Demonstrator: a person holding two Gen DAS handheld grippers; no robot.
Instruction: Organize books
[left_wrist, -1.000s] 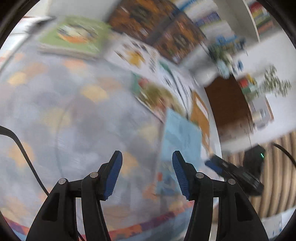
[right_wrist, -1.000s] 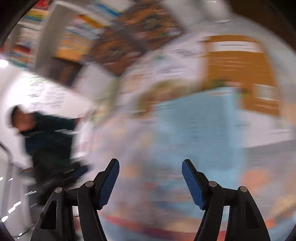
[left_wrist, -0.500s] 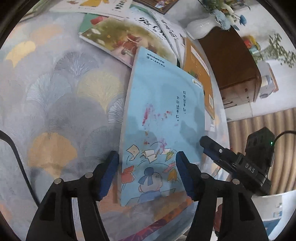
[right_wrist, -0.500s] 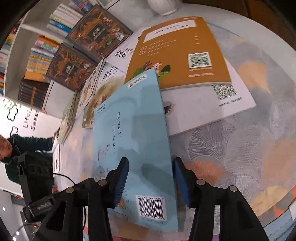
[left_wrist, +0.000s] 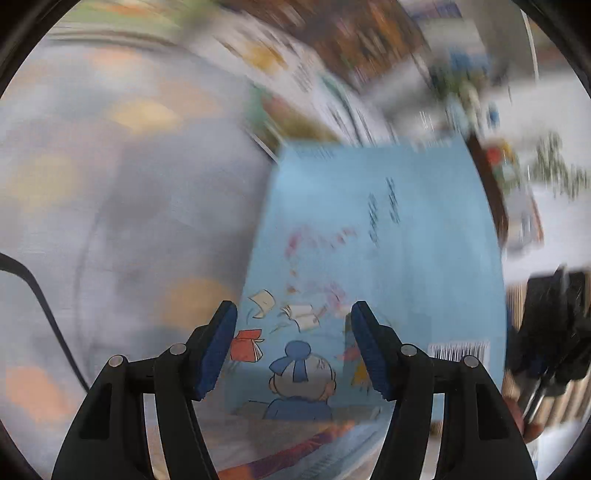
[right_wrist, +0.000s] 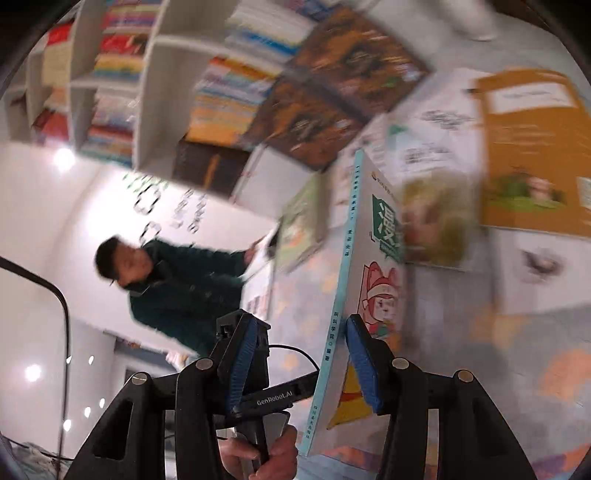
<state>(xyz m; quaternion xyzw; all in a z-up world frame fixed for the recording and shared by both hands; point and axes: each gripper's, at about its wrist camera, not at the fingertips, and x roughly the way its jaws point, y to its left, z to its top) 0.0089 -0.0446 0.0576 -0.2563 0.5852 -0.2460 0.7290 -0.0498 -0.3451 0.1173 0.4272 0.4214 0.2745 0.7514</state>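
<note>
Our left tongs (left_wrist: 293, 347) stand open, the blue book (left_wrist: 380, 258) tilted up ahead between their fingers; our right tongs (right_wrist: 301, 363) also gape, only the right pad touching it. Unclamped, it could topple onto the books (right_wrist: 532, 155) crowding the surface (right_wrist: 554, 369) beyond

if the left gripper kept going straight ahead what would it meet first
Probably the blue book: its back cover fills the space ahead of the open left gripper. The picture is blurred, so depth is uncertain.
</note>
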